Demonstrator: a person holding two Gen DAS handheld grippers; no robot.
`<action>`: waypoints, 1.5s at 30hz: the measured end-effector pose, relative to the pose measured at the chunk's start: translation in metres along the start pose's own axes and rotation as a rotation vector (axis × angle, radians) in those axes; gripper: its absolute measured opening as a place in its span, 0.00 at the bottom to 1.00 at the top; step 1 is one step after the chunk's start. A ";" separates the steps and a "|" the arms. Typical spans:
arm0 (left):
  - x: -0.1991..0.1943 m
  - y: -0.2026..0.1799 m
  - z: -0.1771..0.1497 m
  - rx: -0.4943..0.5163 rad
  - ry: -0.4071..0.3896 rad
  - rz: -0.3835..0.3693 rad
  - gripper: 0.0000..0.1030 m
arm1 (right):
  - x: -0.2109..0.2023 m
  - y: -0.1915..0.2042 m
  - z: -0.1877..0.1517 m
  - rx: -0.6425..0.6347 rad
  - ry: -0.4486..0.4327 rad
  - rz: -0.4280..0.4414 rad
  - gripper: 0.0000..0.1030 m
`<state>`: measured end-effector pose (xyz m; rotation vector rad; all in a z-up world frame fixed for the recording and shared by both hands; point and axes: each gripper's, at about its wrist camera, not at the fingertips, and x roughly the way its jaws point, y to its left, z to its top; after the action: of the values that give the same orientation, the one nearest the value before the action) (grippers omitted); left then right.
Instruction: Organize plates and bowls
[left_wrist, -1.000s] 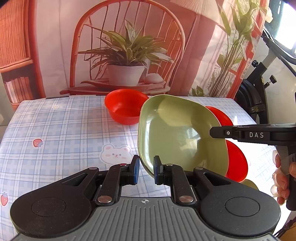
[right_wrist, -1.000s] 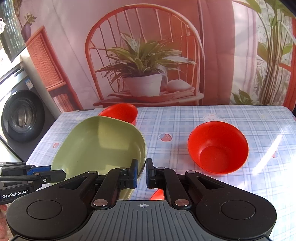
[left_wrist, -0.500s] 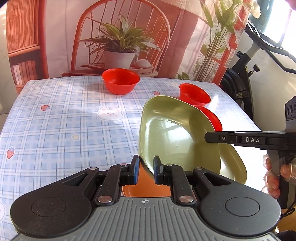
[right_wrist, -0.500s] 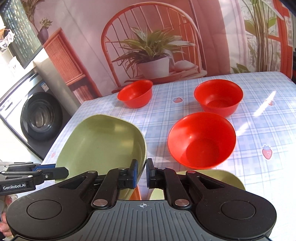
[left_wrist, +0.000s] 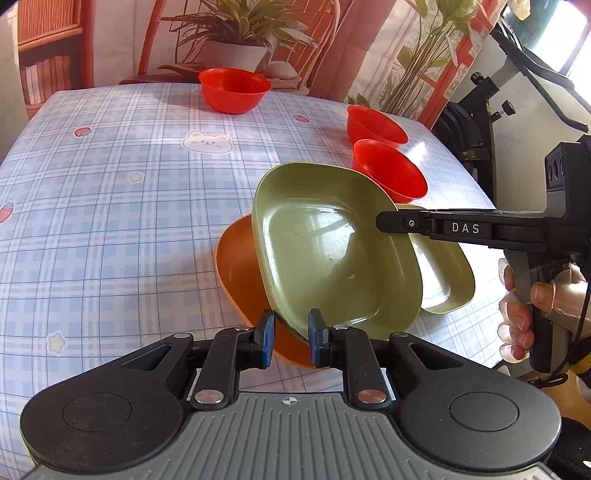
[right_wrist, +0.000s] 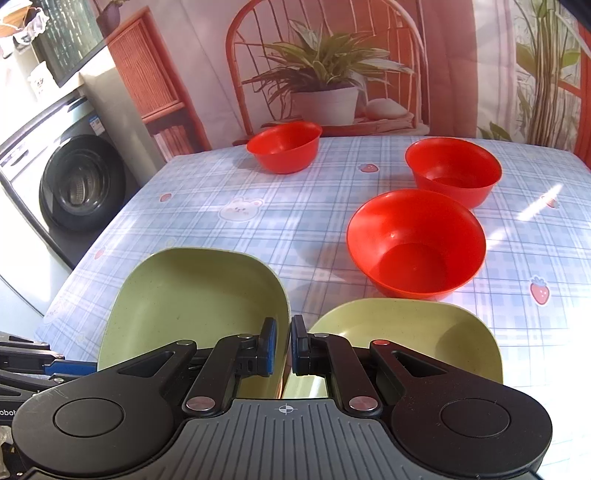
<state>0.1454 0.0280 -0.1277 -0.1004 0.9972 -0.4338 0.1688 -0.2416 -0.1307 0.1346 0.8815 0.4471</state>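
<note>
Both grippers hold one green plate (left_wrist: 332, 258) (right_wrist: 192, 295), tilted just above the table. My left gripper (left_wrist: 291, 339) has the plate's near rim between its fingers, and its jaws are opening slightly. My right gripper (right_wrist: 282, 350) is shut on the opposite rim; its tip (left_wrist: 380, 221) shows in the left wrist view. Under the held plate lies an orange plate (left_wrist: 236, 266), partly covered. A second green plate (left_wrist: 447, 273) (right_wrist: 406, 325) rests beside it. Three red bowls stand farther back: one far (left_wrist: 234, 88) (right_wrist: 284, 151), two close together (left_wrist: 373, 125) (left_wrist: 388, 173) (right_wrist: 454, 170) (right_wrist: 417, 243).
A blue checked tablecloth (left_wrist: 110, 221) covers the table. A washing machine (right_wrist: 74, 184) stands off the table's left side, an exercise bike (left_wrist: 476, 122) off its right. A person's hand (left_wrist: 524, 306) grips the right tool. A printed backdrop (right_wrist: 332, 55) hangs behind.
Both grippers carried the green plate back toward the table's near edge and lower. The orange plate and the second green plate came into view beneath it. The left jaws' gap looks slightly wider.
</note>
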 end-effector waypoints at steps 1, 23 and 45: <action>0.001 0.001 0.000 -0.004 0.006 -0.002 0.20 | 0.003 0.001 0.001 -0.013 0.005 -0.003 0.07; -0.001 0.027 0.029 -0.142 -0.136 0.147 0.27 | 0.030 0.018 0.002 -0.129 0.012 -0.054 0.10; 0.019 0.029 0.023 -0.104 -0.081 0.208 0.29 | 0.010 0.034 -0.026 -0.282 -0.024 -0.089 0.23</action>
<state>0.1820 0.0446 -0.1385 -0.1061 0.9399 -0.1862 0.1429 -0.2081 -0.1446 -0.1568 0.7893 0.4809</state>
